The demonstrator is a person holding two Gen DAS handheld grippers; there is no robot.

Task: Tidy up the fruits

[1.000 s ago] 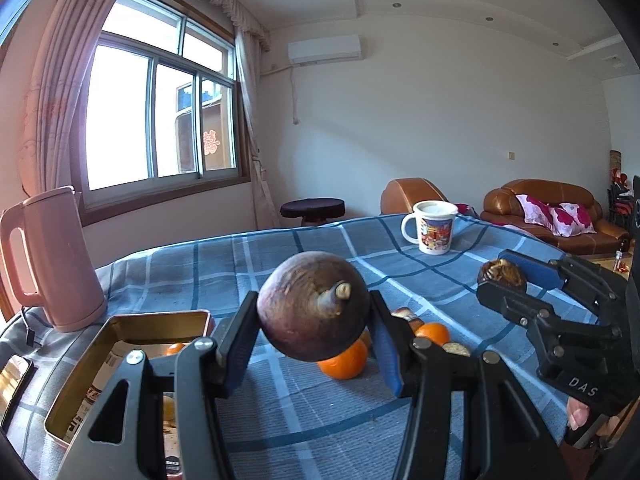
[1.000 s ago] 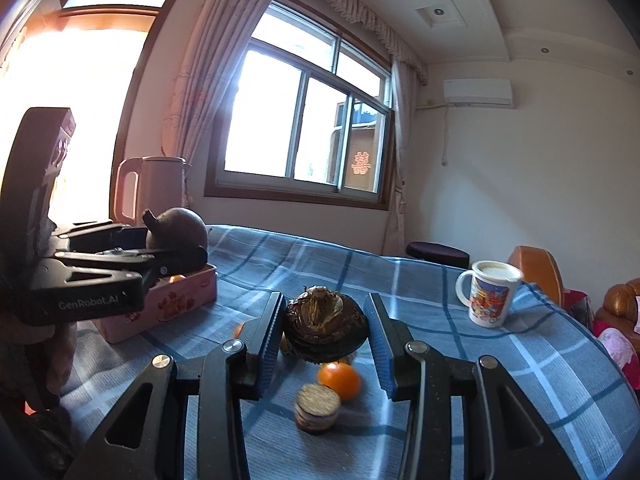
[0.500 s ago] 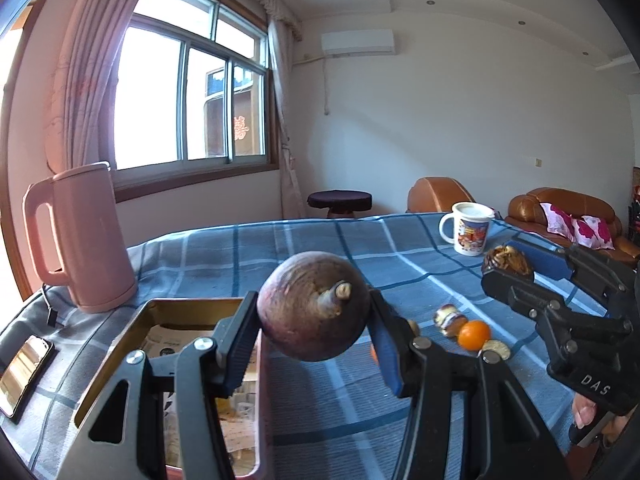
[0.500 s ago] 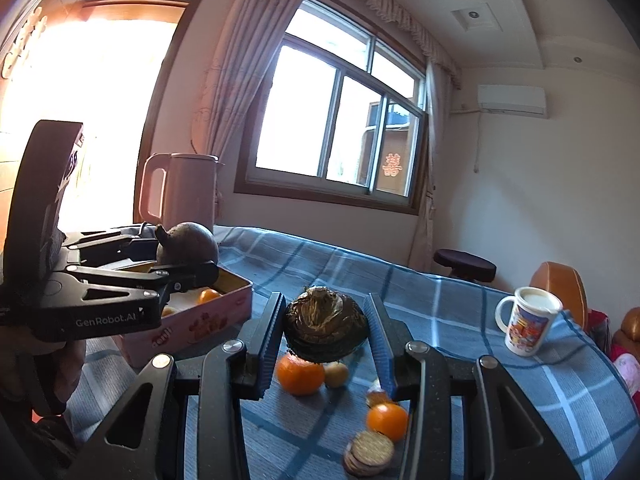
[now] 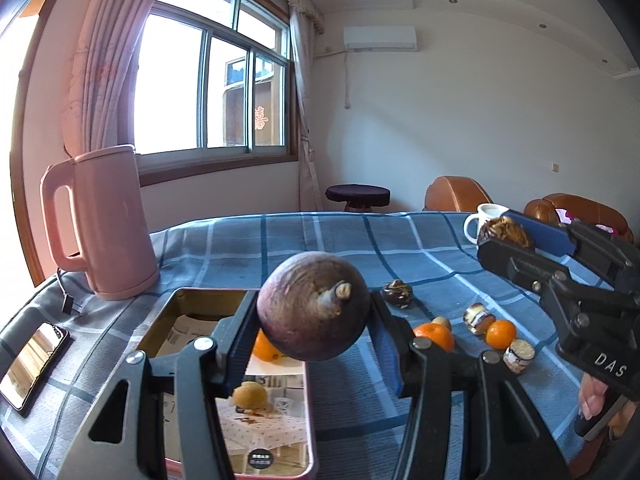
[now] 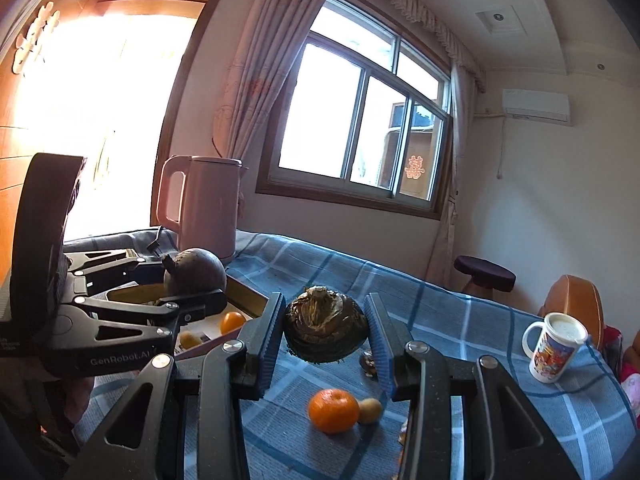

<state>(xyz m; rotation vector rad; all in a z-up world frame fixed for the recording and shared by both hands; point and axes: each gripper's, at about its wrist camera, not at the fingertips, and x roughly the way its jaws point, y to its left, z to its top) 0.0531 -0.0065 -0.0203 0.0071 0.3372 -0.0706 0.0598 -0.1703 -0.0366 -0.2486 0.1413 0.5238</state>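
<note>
Living room w/ window, sofa at the back; surface [image 5: 304,236] is covered in blue plaid cloth. Pink kettle [image 5: 100,220] stands near its far left corner, phone [image 5: 32,364] at the left edge, mug [image 6: 554,346] toward the far right.

Tin [image 5: 192,308] sits open near the front left of the surface. Inside: 1 orange [image 5: 264,350] and 1 small brownish fruit [image 5: 250,396], so sorting is started, not far along.

Left gripper [image 5: 312,332]: jaws closed on a big purple fruit [image 5: 314,312], stem pointing at the camera, held in the air over the tin's right edge. Looks ready to go in, not released yet.

Right gripper [image 6: 326,332]: jaws closed on a dark ridged fruit [image 6: 326,328], held above the middle of the surface, well right of the tin.

Left on the cloth, mid-right of the surface: tangerine [image 5: 436,336] w/ a small tan fruit [image 5: 440,322] touching it, 2nd tangerine [image 5: 500,334], a dark fruit [image 5: 398,292] farther back, plus 2 small round items [image 5: 476,316] I can't ID — snacks or fruit, can't tell.

Judgement: roughly 2 in, 2 in hand, at least 4 loose. Tin has room, but the purple fruit is bulky, so it may crowd the rest.
</note>
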